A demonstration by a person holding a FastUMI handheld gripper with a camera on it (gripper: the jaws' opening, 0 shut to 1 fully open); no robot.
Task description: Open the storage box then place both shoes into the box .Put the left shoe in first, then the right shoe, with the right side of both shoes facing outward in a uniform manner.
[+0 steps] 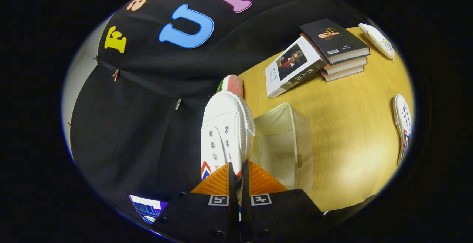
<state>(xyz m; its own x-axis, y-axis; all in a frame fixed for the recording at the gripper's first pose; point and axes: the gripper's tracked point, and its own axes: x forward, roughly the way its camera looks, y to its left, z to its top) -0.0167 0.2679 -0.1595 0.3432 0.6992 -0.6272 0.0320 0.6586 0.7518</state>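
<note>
My tongs (pixel 236 174) are pinching a white shoe (pixel 225 132) by its collar edge, both fingers pressed close together on the thin canvas. The shoe stretches out ahead of the fingers, toe pointing away, eyelets up and a red-and-blue chevron mark showing near the fingers. Just beside it I see the storage box (pixel 284 143), a pale fabric bin standing open on the wooden tabletop (pixel 351 124), its inside bare as far as I can see. The held shoe hangs beside the box's rim, not inside it. The second white shoe (pixel 402 124) lies on the tabletop well beyond the box. Farther back sits a stack of books (pixel 336 50) with another book (pixel 292 67) leaning against it, and a small white object (pixel 377 40) past them
</note>
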